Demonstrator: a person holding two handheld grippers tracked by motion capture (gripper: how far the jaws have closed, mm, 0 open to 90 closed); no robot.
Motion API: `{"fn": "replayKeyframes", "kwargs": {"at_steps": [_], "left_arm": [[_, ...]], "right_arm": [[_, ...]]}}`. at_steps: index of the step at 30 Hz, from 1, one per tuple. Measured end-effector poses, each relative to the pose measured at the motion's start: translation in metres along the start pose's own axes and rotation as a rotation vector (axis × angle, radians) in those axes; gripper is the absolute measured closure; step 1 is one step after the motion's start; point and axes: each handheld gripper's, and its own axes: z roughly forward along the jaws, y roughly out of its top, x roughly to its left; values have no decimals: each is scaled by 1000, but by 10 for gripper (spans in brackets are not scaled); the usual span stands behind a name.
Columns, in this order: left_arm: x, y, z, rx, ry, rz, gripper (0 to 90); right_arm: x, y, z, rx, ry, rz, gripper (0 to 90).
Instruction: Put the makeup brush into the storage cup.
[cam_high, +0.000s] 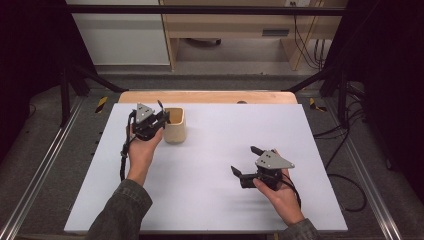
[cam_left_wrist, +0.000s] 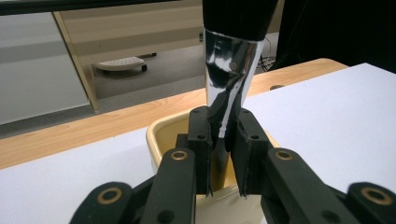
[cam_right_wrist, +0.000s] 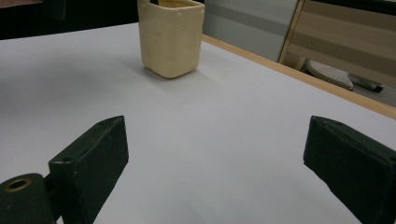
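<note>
A cream square cup stands on the white mat at the back left. My left gripper hovers right beside and over the cup's left rim, shut on a brush. The brush has a shiny silver ferrule that widens into a black top. Its thin lower end runs down between the pads into the cup. My right gripper rests low over the mat at the front right, open, nothing between its fingers. In the right gripper view the cup stands far ahead of that gripper.
The mat covers a wooden table whose bare edge shows along the back. Black frame posts and cables flank the table. Grey floor and cabinets lie beyond.
</note>
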Motion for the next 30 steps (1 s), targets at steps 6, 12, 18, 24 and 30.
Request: {"fn": "replayKeyframes", "kwargs": {"at_steps": [6,12,18,24,30], "left_arm": [[-2,0,-4,-14,3,8,717],[-3,1,-17,-48,31,20,451],[2,1,-30,-73,18,32,349],[1,2,-38,-96,1,47,243],[-3,1,-45,-98,-10,73,112]], "right_arm": [[0,0,0,1,0,4,71],[0,0,-1,-2,-3,5,70],[-2,0,-2,-3,-12,10,68],[-4,-1,-3,-10,-18,14,64],[-7,-1,-5,-22,-34,31,59]]}}
